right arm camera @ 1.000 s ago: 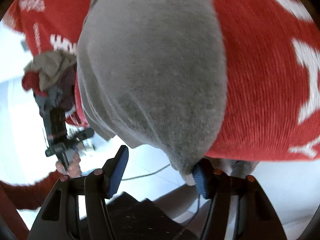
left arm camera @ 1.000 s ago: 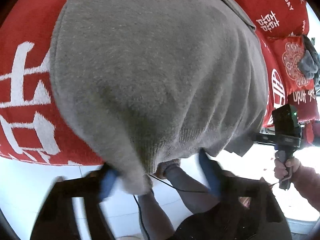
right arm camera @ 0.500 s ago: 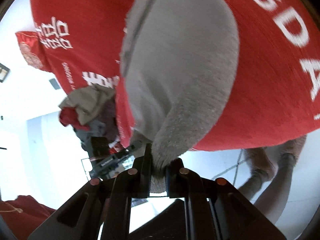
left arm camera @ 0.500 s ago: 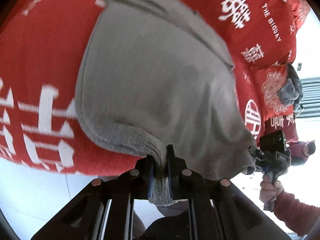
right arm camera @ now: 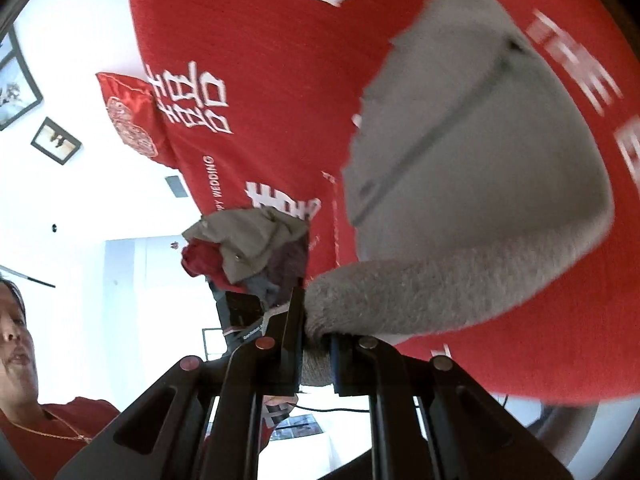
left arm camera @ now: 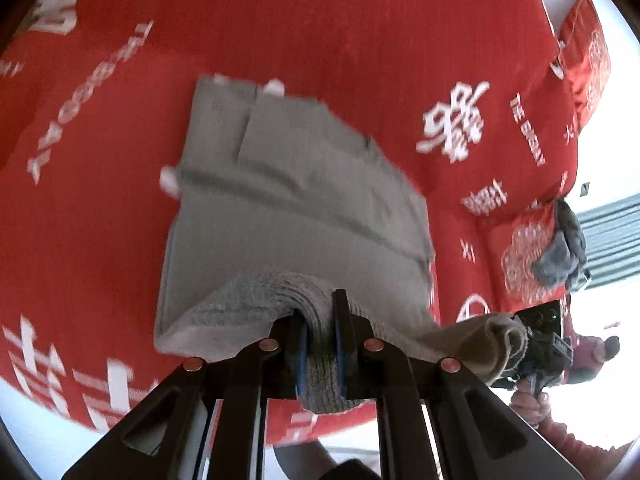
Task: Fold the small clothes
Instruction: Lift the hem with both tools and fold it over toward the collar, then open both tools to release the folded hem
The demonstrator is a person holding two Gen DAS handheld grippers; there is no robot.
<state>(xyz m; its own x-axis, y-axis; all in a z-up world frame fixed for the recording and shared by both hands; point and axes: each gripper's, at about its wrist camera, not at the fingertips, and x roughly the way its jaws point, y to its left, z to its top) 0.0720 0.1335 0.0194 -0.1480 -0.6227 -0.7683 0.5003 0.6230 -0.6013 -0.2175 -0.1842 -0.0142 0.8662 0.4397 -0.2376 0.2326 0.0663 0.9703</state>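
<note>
Left wrist view has my left gripper (left arm camera: 320, 354) clamped on the ribbed hem of the grey knit (left arm camera: 296, 216), a tuft of it bulging out below the pads; ahead of the jaws the knit lies partly folded on the red cover (left arm camera: 360, 40), its far end well beyond the tips. Off to the right of this tool I can see the right gripper (left arm camera: 524, 338) with the other hem corner bunched in it. In the right wrist view that right gripper (right arm camera: 316, 354) is likewise closed on a thick roll of the knit, which rises away from the tips to the upper right over the cover. I judge the step to be carrying the near hem over to the far edge to halve the garment. To do it well I would keep both corners level with each other, hold the hem taut between the tools so it does not sag in the middle, carry it forward over the flat part, and lay it edge to edge before letting go, both sides together. A pile of clothes (right arm camera: 256, 248) sits just beyond the right tool's tips, left of the knit. Writing on the cover: "THE BIGDAY" (left arm camera: 528, 128) reads beside large white characters (left arm camera: 452, 124), and "WEDDING" (right arm camera: 211, 178) shows in the right view; the word before it is cut off.
</note>
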